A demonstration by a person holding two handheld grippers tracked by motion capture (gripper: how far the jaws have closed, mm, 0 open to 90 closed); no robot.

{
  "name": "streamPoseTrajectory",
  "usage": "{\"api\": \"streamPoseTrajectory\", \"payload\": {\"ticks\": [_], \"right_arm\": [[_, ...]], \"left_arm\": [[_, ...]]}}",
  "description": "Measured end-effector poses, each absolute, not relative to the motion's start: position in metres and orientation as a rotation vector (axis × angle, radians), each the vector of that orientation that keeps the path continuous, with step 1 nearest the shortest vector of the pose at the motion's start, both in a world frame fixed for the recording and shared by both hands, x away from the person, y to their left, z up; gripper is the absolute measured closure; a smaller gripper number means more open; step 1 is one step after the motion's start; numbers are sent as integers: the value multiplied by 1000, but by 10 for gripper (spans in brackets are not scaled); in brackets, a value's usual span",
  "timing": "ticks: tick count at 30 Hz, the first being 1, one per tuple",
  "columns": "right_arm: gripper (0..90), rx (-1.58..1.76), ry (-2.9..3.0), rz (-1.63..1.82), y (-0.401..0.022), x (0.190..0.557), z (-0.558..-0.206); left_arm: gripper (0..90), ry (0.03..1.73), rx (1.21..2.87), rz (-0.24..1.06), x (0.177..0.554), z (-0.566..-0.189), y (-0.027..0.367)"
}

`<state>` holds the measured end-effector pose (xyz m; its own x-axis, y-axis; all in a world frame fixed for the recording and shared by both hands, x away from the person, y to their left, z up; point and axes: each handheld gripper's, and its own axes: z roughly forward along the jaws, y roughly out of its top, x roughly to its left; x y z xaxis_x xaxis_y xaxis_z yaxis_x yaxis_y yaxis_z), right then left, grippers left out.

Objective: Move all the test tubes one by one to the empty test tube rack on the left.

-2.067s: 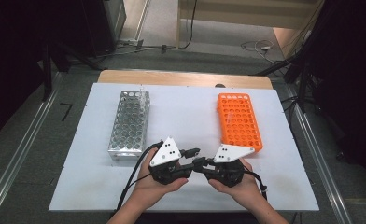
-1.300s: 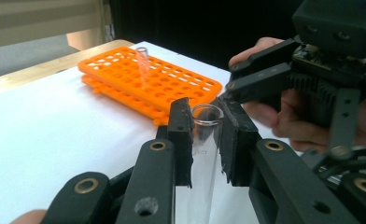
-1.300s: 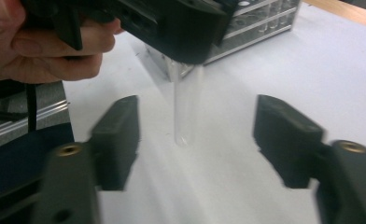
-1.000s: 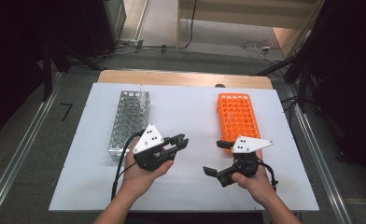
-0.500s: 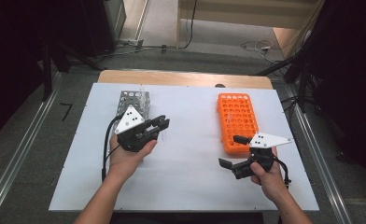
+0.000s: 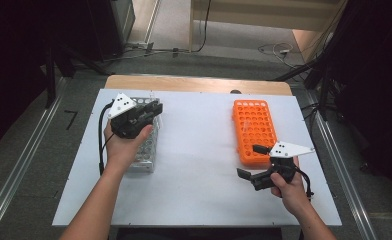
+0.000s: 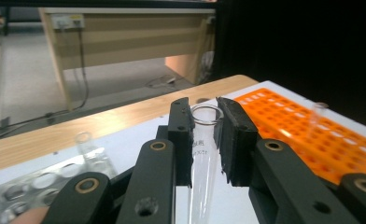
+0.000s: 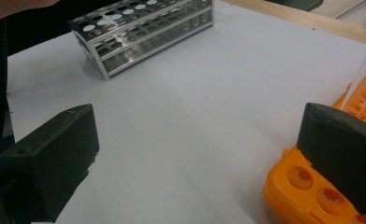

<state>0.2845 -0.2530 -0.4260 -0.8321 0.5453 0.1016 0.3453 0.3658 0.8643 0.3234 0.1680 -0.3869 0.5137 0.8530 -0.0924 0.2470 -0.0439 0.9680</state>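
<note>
I'm clamping a glass tube [image 7: 203, 154] in the left tongs [image 7: 204, 140], pads pressing just under its rim, tube standing upright between them. In the high view the left tongs [image 6: 143, 112] are now hovering over the far end of the metal rack [image 6: 145, 150]; two seconds ago both hands were sitting together at the desk's near middle, so I've carried the left one out over that rack. The right tongs [image 6: 251, 161] are gaping wide with nothing in them, and they've slid to the near end of the orange rack [image 6: 254, 127], low over the desk [image 6: 199, 150]. Reading: the tube looks just lifted from the metal rack, and the transfer to the orange one is barely begun. A second tube [image 8: 361, 77] is standing in the orange rack beside the right tongs.
</note>
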Motion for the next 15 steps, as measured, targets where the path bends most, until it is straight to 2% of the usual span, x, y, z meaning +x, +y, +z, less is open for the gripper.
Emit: {"api": "streamPoseTrajectory", "payload": {"ticks": [15], "right_arm": [[0, 795, 2429, 1457, -254, 285, -427]], "left_arm": [[764, 1083, 1558, 747, 358, -408, 177]]}}
